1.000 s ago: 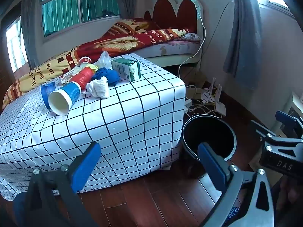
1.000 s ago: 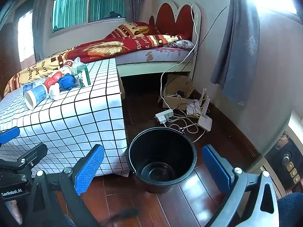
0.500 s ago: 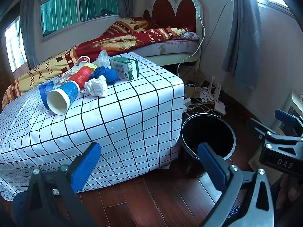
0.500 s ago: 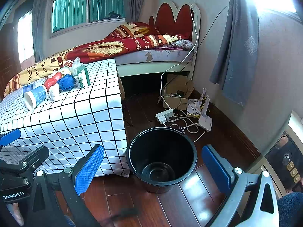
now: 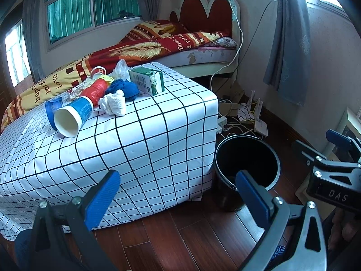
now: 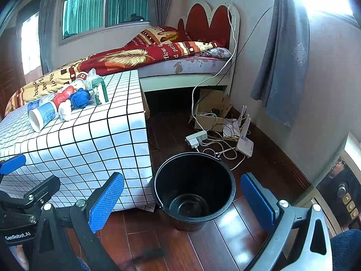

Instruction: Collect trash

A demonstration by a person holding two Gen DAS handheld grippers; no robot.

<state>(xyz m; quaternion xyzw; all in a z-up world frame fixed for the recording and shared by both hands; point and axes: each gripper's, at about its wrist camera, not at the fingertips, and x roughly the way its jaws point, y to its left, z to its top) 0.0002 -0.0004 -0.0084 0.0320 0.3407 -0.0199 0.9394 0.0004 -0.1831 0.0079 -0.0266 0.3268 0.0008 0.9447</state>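
Observation:
A pile of trash lies on the table with the checked white cloth (image 5: 158,135): a blue paper cup (image 5: 72,118) on its side, a crumpled white tissue (image 5: 114,105), a blue cloth wad (image 5: 124,88), a red wrapper (image 5: 94,90) and a green carton (image 5: 147,81). An empty black bucket (image 6: 194,189) stands on the wooden floor beside the table's corner. My left gripper (image 5: 178,192) is open, low in front of the table's side, holding nothing. My right gripper (image 6: 182,194) is open, hovering near the bucket (image 5: 246,167), also holding nothing.
A bed (image 6: 158,58) with a red and yellow blanket stands behind the table. A power strip (image 6: 196,137), tangled cables, a white router (image 6: 244,144) and a cardboard box (image 6: 212,108) clutter the floor by the wall. Grey curtains (image 6: 284,56) hang at right.
The left wrist view has shifted slightly, with the table and the trash pile sliding a little up and left in frame. The right view is almost unchanged. Both grippers stay open.

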